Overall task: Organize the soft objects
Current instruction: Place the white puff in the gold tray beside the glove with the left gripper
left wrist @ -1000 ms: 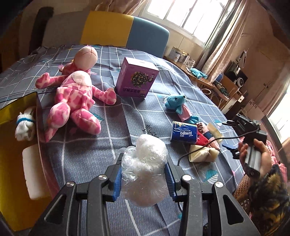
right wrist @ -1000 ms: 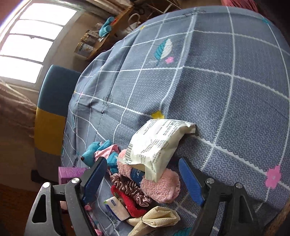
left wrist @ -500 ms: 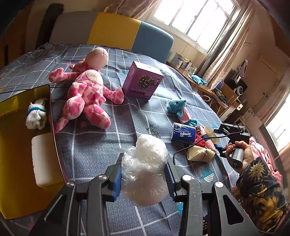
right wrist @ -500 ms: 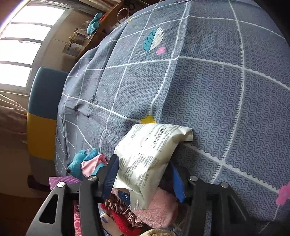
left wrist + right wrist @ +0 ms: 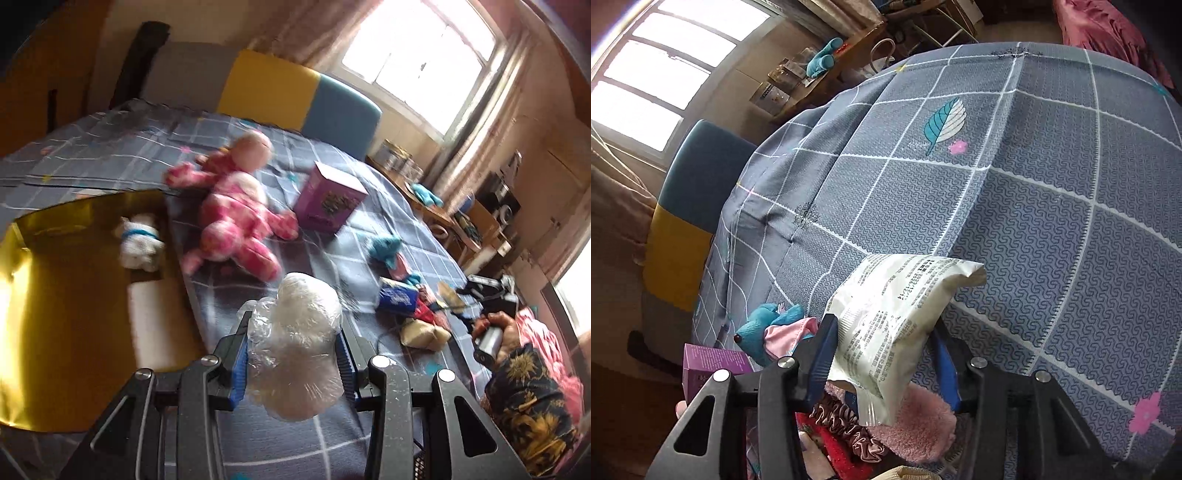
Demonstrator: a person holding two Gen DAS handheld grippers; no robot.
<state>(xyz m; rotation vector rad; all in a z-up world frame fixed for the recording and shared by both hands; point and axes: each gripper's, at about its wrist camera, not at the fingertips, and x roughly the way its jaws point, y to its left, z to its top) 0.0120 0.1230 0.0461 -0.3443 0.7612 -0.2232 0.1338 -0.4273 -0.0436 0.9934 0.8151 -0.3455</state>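
My left gripper is shut on a white fluffy wad in clear plastic wrap and holds it above the bed, right of the gold box. The box holds a white bundle with a blue band and a white block. My right gripper is shut on a cream printed packet, lifted over a pile with a pink fluffy cloth and a maroon scrunchie. The right gripper shows at the right in the left wrist view.
A pink plush doll, a purple carton, a blue plush toy and a blue tissue pack lie on the grey checked bedspread. A yellow and blue headboard stands behind. A cluttered shelf lies to the right.
My left gripper has swung left toward the gold box with the wrapped wad. My right gripper has closed on the cream packet and lifted it off the pile.
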